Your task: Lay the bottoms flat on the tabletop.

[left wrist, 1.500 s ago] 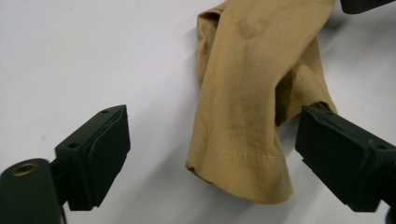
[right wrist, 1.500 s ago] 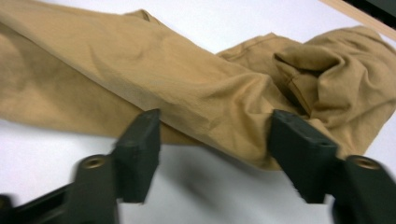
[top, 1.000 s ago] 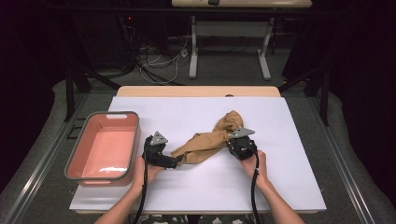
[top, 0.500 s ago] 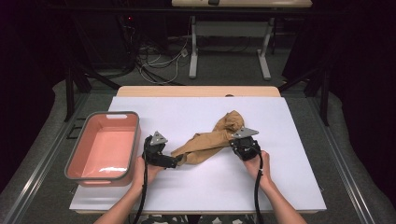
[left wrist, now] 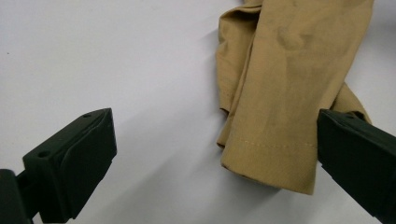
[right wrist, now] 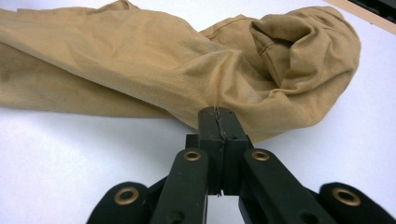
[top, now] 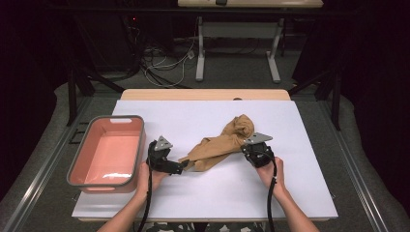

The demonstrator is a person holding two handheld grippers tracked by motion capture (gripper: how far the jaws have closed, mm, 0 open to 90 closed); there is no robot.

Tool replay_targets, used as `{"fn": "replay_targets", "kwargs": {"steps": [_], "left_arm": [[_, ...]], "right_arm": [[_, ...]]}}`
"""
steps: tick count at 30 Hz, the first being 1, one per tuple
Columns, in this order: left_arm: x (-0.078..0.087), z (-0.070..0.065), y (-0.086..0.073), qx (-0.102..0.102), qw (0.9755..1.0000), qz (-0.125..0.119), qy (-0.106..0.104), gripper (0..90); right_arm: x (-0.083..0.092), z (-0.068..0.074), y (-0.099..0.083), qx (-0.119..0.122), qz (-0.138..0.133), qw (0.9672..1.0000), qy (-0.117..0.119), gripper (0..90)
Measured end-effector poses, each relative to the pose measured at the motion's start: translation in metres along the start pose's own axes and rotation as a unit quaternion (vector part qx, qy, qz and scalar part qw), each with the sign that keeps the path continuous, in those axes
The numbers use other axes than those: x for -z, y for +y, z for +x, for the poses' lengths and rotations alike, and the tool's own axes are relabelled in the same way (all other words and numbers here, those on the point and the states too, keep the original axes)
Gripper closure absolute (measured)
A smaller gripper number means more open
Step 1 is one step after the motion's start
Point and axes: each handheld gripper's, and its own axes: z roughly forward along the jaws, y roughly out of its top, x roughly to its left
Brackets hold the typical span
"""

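Since a second ago the right gripper [top: 248,150] has drawn slightly back toward the person and its jaws have just closed together, pinching the edge of the tan cloth [top: 220,145]. On the white table [top: 290,193], a pink bin [top: 107,152] sits at the left, well apart from the cloth crumpled mid-table. Jaws spread wide, the left gripper [left wrist: 215,154] straddles the cloth's hemmed end without pressing it.

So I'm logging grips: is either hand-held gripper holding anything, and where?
The right hand-held gripper pinches the tan cloth at its edge; the left hand-held gripper holds nothing.
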Motion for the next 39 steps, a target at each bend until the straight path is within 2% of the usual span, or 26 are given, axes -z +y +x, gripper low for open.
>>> {"fn": "replay_targets", "kwargs": {"steps": [5, 8, 14, 23, 24, 25, 30, 31, 36, 38, 39], "left_arm": [[0.001, 0.002, 0.0, -0.002, 1.0, -0.002, 0.0, 0.0], [0.002, 0.002, 0.0, 0.003, 1.0, -0.002, 0.0, 0.0], [0.002, 0.002, 0.0, -0.001, 1.0, -0.004, 0.004, 0.0], [0.002, 0.002, 0.0, 0.003, 1.0, -0.002, -0.001, 0.0], [0.002, 0.002, 0.0, -0.002, 1.0, 0.0, 0.0, 0.0], [0.002, 0.002, 0.0, -0.002, 1.0, 0.0, 0.001, 0.0], [0.002, 0.002, 0.0, -0.003, 1.0, 0.001, 0.0, 0.0], [0.002, 0.002, 0.0, -0.003, 1.0, 0.001, -0.001, 0.0], [0.0, 0.001, 0.0, -0.003, 1.0, 0.002, 0.0, 0.0], [0.0, 0.001, 0.0, -0.003, 1.0, 0.002, 0.0, 0.0], [0.0, 0.0, -0.001, 0.0, 1.0, 0.002, -0.001, 0.0]], "right_arm": [[0.005, -0.003, -0.001, 0.003, 0.002, 1.0, -0.007, 90.0], [0.008, -0.006, -0.003, -0.001, 0.006, 0.9999, -0.009, 90.0], [0.012, -0.015, -0.007, -0.009, 0.013, 0.9998, -0.013, 90.0], [0.009, -0.033, -0.017, -0.026, 0.058, 0.9977, -0.026, 90.0], [0.008, -0.033, -0.018, -0.027, 0.065, 0.9972, -0.024, 90.0], [0.006, -0.034, -0.019, -0.019, 0.075, 0.9967, -0.028, 90.0], [-0.004, -0.041, -0.026, -0.017, 0.103, 0.9939, -0.036, 90.0], [-0.004, -0.042, -0.027, -0.027, 0.105, 0.9933, -0.039, 90.0], [-0.003, -0.045, -0.027, -0.028, 0.1, 0.9938, -0.039, 89.7], [-0.001, -0.044, -0.026, -0.036, 0.096, 0.9941, -0.037, 86.1], [0.0, -0.044, -0.025, -0.035, 0.092, 0.9945, -0.034, 81.3]]}}
